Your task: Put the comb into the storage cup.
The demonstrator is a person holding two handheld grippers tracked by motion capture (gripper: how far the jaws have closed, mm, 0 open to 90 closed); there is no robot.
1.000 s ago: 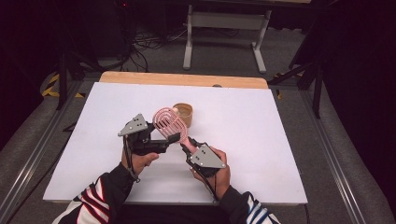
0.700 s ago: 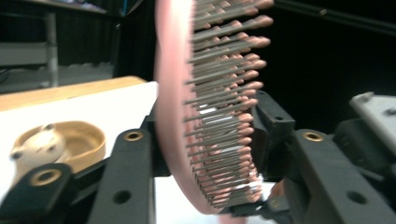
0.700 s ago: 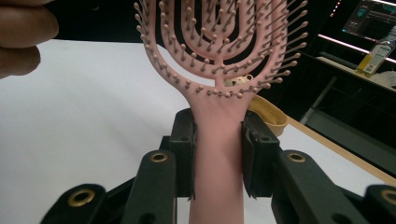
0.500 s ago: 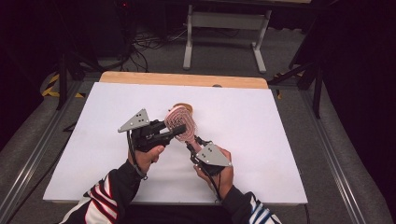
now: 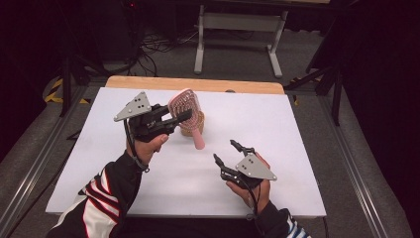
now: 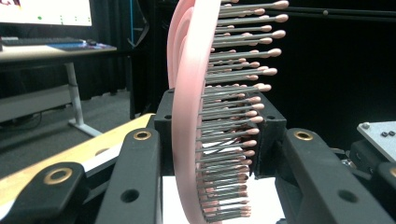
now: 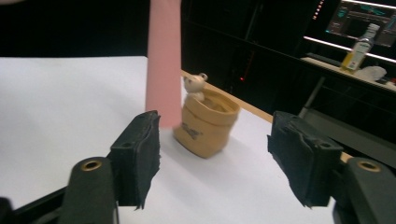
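High view puts the pink hairbrush (image 5: 185, 111) above centre, clamped by its head in the left gripper (image 5: 179, 118), handle hanging over the tan pouch (image 5: 190, 130). Right gripper (image 5: 229, 152), lower right, has just been opening, nothing between its jaws. Bristles flex; the brush could twist and slip onto the bench (image 5: 297, 148).

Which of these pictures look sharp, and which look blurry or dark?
Left gripper view: the pink plastic hairbrush is crisp, the room behind dim. Right gripper view: the small tan fabric pouch and brush handle are soft and blurred. High view: the white table is bright, its surroundings nearly black.
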